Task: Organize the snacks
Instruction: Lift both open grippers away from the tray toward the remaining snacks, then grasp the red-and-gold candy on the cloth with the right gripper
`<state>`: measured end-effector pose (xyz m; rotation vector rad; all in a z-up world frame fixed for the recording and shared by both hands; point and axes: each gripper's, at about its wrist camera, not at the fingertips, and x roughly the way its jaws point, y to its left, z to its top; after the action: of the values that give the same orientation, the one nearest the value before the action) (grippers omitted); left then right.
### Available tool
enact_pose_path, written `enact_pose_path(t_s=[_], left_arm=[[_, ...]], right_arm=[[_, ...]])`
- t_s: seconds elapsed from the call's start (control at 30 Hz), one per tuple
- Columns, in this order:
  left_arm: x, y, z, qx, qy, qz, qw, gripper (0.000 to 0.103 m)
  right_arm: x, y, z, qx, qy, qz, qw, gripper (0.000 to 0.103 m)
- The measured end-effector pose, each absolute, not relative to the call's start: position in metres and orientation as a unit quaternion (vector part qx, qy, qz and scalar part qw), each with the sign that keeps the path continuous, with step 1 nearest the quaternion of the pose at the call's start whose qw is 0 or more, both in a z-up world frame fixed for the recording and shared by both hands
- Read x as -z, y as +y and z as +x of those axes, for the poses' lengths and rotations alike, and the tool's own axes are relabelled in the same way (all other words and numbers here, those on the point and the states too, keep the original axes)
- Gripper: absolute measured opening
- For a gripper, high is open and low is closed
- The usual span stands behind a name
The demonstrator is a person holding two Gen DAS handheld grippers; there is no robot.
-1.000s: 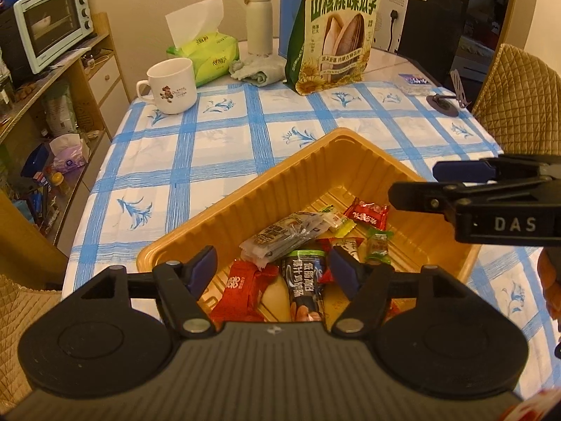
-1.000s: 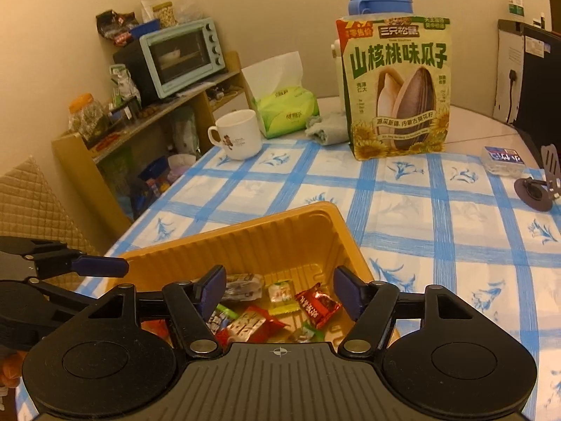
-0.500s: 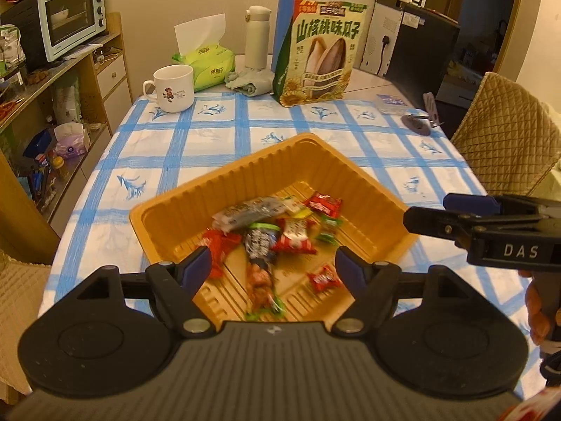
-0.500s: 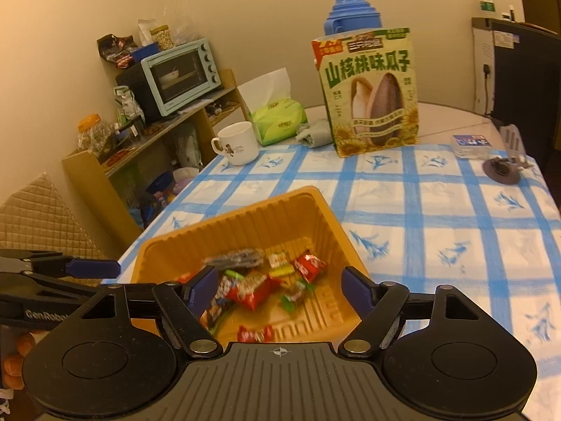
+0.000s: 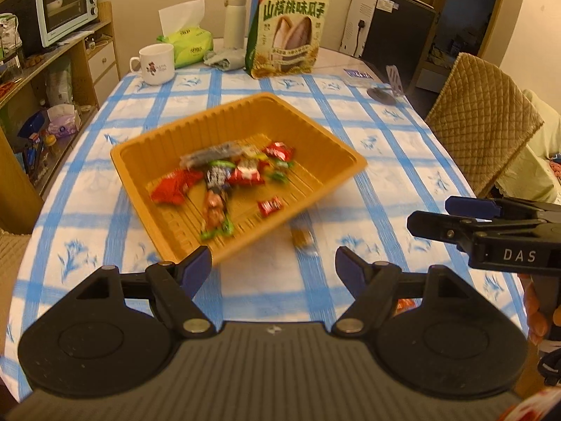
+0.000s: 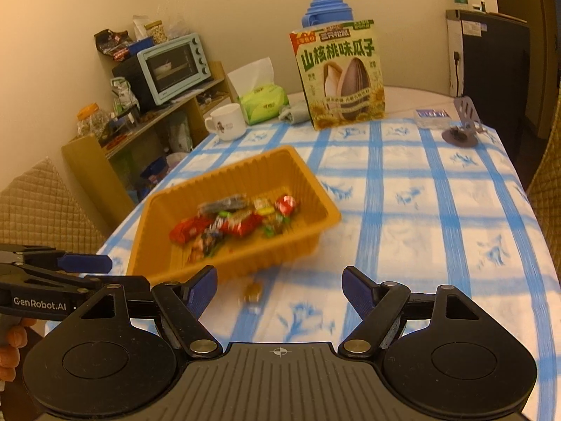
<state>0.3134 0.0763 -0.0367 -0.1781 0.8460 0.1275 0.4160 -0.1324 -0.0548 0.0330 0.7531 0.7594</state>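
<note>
Left gripper [image 5: 273, 261] and right gripper [image 6: 279, 282], blue-padded jaws apart and empty, poised near the ribbed orange plastic tray [image 5: 326, 140] of wrapped snacks [image 5: 224, 179] on the blue-checked tablecloth [image 6: 420, 210]. Probably between picks. Next: closing on the small brown wrapped candy [image 5: 301, 236] lying loose just outside the tray.

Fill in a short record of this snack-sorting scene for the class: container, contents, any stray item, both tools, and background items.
container: orange tray on the blue-checked tablecloth
contents: mixed wrapped snacks, blurred
stray item: one small brown sweet on the cloth, just outside the tray's near edge
left tool: open, nothing between the fingers
right tool: open, nothing between the fingers
background: sunflower seed bag, white mug, tissue pack
</note>
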Motion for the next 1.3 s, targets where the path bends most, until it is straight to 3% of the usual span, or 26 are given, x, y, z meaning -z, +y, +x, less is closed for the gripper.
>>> enact_pose_path(t_s=[1.07, 1.3], left_arm=[[0.088, 0.038, 0.278, -0.056, 0.472, -0.068, 0.877, 0.076], [0.095, 0.046, 0.279, -0.058, 0.476, -0.070, 0.875, 0.076]], right_arm=[[0.115, -0.169, 0.364, -0.330, 0.449, -0.028, 0.830, 0.077], [0.125, -0.160, 0.365, -0.335, 0.464, -0.020, 0.819, 0.060]])
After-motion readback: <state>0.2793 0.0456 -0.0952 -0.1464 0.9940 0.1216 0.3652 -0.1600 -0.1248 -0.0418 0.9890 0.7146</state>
